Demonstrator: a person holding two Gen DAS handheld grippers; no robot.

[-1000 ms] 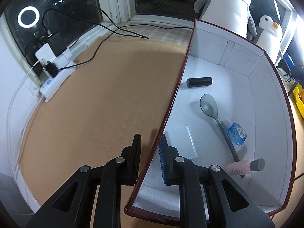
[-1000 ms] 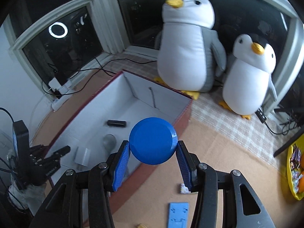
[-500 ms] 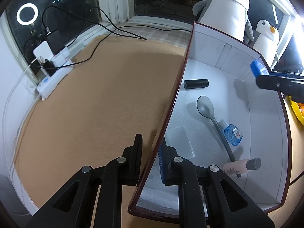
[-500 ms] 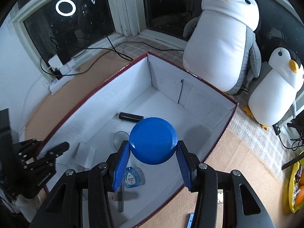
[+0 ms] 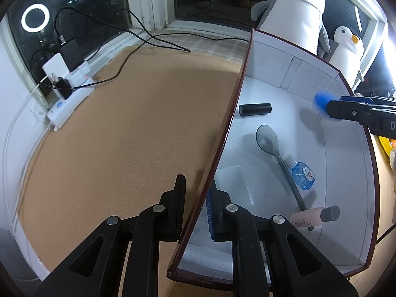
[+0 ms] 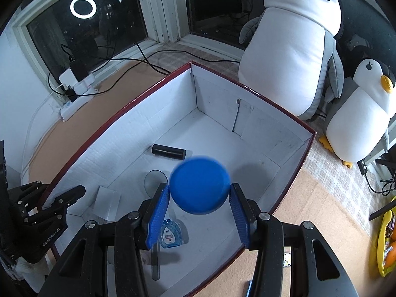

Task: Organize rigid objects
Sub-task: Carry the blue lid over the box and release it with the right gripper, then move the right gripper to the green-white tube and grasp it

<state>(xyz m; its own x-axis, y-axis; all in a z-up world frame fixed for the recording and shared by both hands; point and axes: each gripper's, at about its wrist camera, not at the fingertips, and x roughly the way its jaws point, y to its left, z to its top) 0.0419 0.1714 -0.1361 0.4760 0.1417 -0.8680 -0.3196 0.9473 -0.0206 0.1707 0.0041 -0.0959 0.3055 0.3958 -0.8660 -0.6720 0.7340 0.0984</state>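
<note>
A white box with a dark red rim point(image 6: 250, 91) holds a black cylinder point(image 6: 168, 151), a grey spoon point(image 5: 268, 139), a small blue bottle point(image 5: 302, 175), a pink bottle with a grey cap point(image 5: 314, 216) and a white block point(image 5: 232, 184). My right gripper point(image 6: 200, 211) is over the box with its jaws spread. A blue round disc point(image 6: 200, 184) sits blurred between them, with gaps on both sides. My left gripper point(image 5: 196, 206) straddles the box's left wall point(image 5: 222, 136), jaws close on either side of it.
Two plush penguins point(image 6: 292, 49) stand behind the box. A white power strip with chargers and black cables point(image 5: 71, 91) lies at the left on the brown mat point(image 5: 123, 136). A yellow container point(image 6: 386, 242) is at the far right.
My right gripper moved in over the box and its jaws opened; the blue disc has come loose and looks blurred. My left gripper stays on the box wall.
</note>
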